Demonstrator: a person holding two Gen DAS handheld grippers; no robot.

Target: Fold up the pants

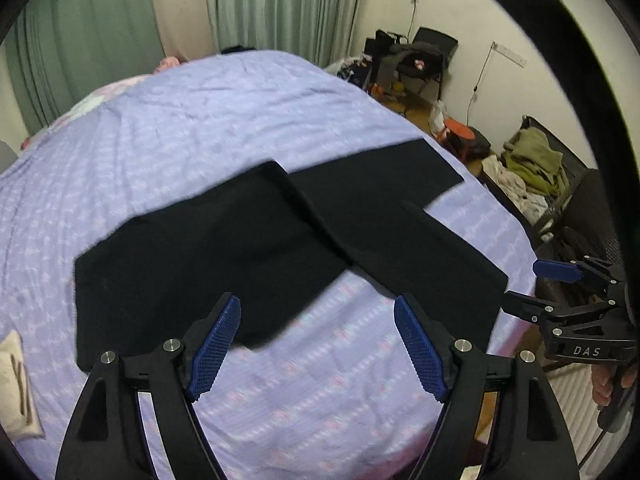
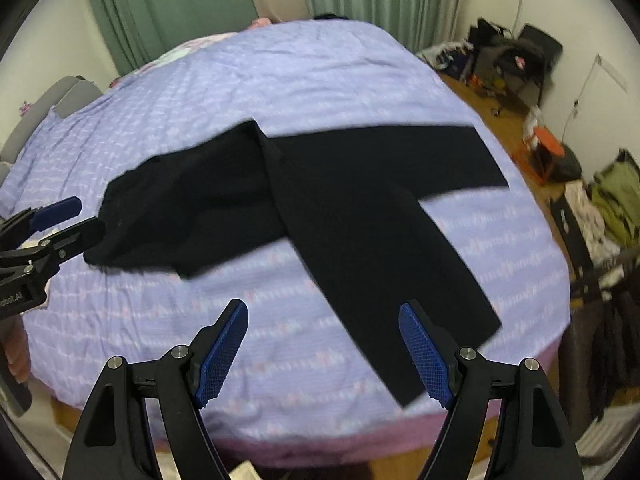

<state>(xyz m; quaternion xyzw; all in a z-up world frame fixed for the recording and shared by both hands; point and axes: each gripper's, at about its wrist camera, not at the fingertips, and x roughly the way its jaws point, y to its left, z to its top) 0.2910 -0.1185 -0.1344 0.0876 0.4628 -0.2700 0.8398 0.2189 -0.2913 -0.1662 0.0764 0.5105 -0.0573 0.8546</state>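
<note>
Black pants lie flat on a lilac bedspread, waist to the left and the two legs spread apart to the right. They also show in the right wrist view. My left gripper is open and empty, hovering above the near edge of the waist part. My right gripper is open and empty, above the near leg's hem. The right gripper also shows at the right edge of the left wrist view, and the left gripper at the left edge of the right wrist view.
The bed's near edge is just below the grippers. A cream cloth lies at the bed's left. Right of the bed are a wooden floor, an orange stool, a chair with clothes and a rack with piled clothes. Green curtains hang behind.
</note>
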